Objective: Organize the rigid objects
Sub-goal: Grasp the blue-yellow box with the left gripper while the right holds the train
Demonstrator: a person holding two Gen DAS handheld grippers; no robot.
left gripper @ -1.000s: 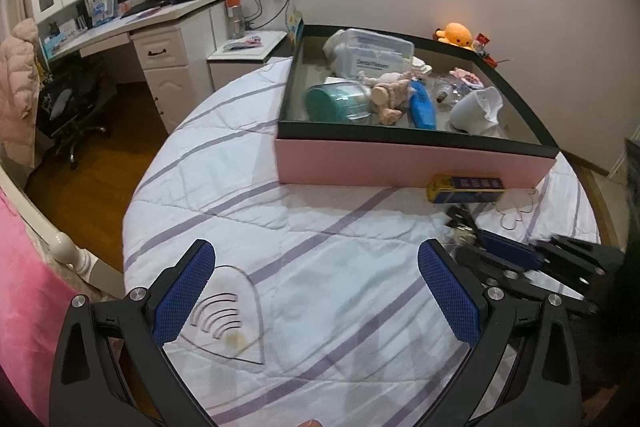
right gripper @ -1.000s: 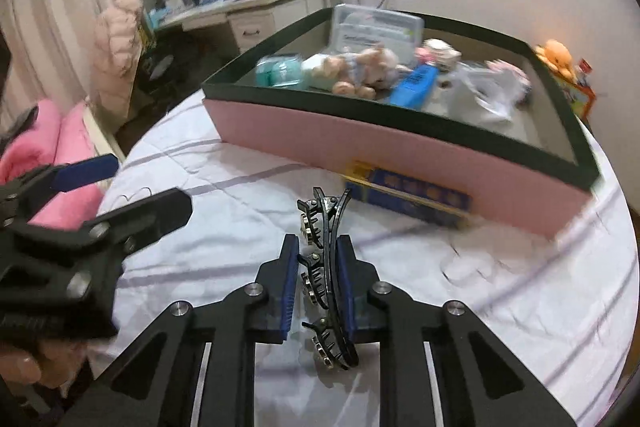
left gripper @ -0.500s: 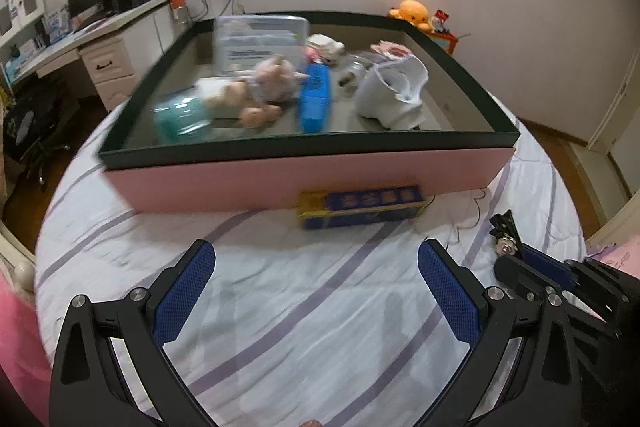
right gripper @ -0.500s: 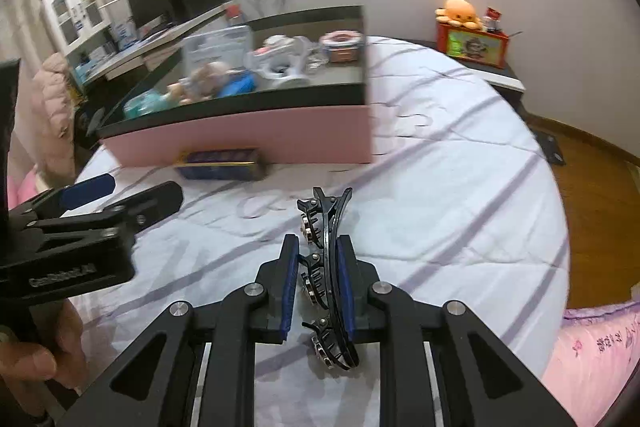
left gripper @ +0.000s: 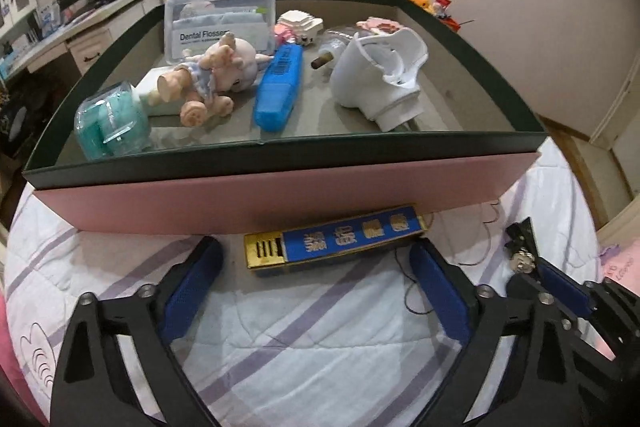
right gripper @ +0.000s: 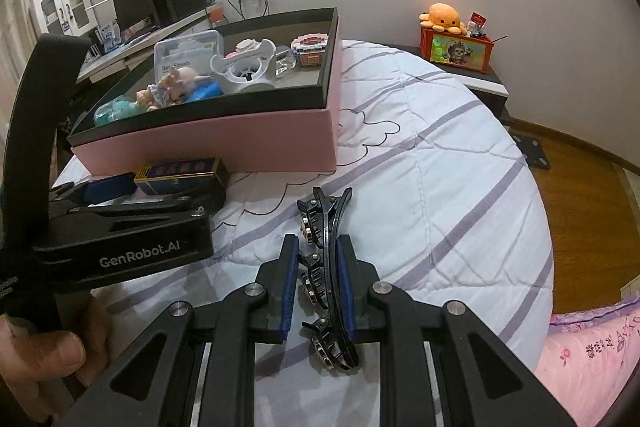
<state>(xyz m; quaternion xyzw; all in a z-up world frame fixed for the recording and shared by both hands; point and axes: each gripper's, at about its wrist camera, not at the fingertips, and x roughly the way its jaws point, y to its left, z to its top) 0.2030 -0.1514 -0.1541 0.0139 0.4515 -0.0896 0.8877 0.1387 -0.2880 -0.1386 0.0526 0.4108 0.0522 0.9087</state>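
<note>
Blue-and-gold box [left gripper: 334,242] lies on the quilt [left gripper: 304,339] against the pink tray [left gripper: 280,193] front wall, long axis crosswise to the left gripper [left gripper: 316,287]. L jaws wide, just been closing, straddling its ends w/o touching. Right gripper [right gripper: 318,291] clamps a black hair clip [right gripper: 326,267], farther off.

A white quilt with purple stripes [right gripper: 440,187] covers the bed. Far right, an orange plush octopus [right gripper: 442,15] sits on a red box [right gripper: 456,51]. Far left, a black monitor [right gripper: 130,1] stands on a white desk [left gripper: 86,43].
</note>
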